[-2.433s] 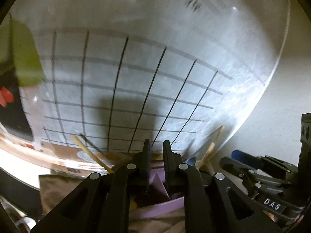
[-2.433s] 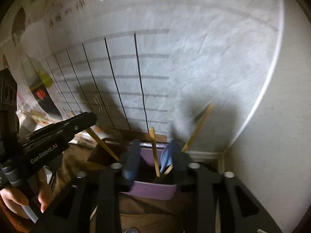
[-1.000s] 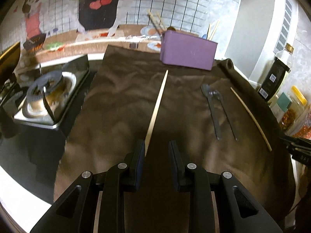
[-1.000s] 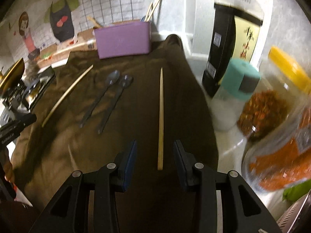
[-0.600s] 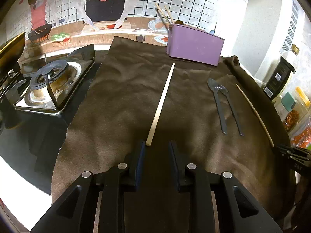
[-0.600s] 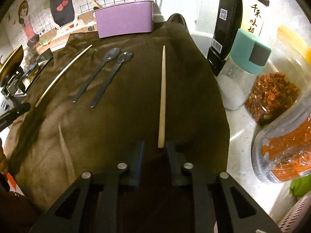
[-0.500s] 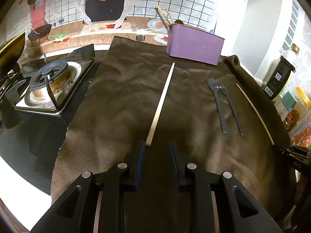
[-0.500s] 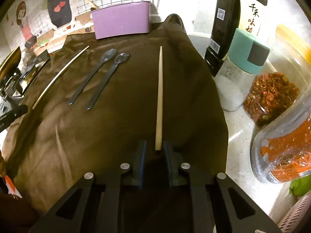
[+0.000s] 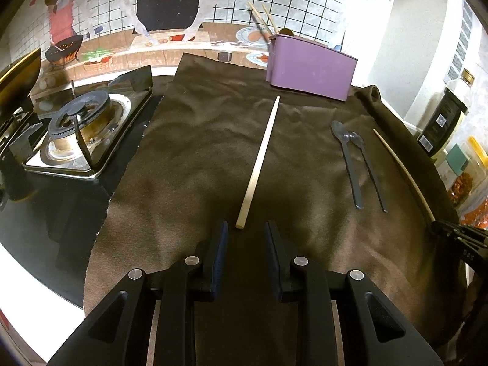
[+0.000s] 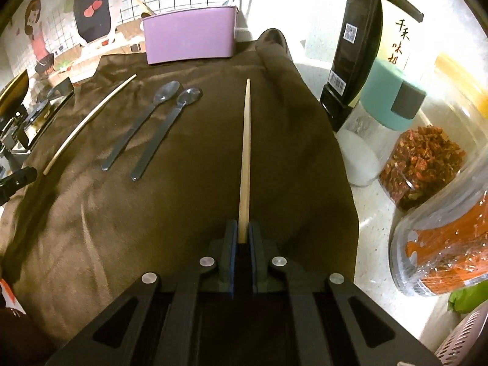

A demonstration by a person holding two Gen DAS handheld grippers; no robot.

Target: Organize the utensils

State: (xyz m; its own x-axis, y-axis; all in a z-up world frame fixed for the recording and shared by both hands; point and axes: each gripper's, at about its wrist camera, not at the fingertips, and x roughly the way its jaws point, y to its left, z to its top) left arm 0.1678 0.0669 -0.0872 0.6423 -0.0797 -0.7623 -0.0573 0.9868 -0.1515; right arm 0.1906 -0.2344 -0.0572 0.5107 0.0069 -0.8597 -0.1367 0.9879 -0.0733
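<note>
On a brown cloth (image 9: 189,152) lie two wooden chopsticks and two dark spoons (image 9: 357,158). My left gripper (image 9: 243,228) is open, its fingers on either side of the near end of the left chopstick (image 9: 259,161). My right gripper (image 10: 243,228) is shut on the near end of the right chopstick (image 10: 245,152), which points away along the cloth. The spoons (image 10: 152,122) lie side by side between the chopsticks. A purple utensil holder (image 9: 309,67) with chopsticks in it stands at the cloth's far edge; it also shows in the right wrist view (image 10: 189,35).
A gas burner (image 9: 82,122) sits left of the cloth. Right of the cloth stand a dark sauce bottle (image 10: 360,48), a teal-capped shaker (image 10: 375,128) and jars of dried chili (image 10: 427,158). A tiled wall with cartoon stickers is behind.
Both grippers pulled back from the purple holder to the near ends of the chopsticks. The right gripper moved onto its chopstick and shut on it. The left gripper stayed open.
</note>
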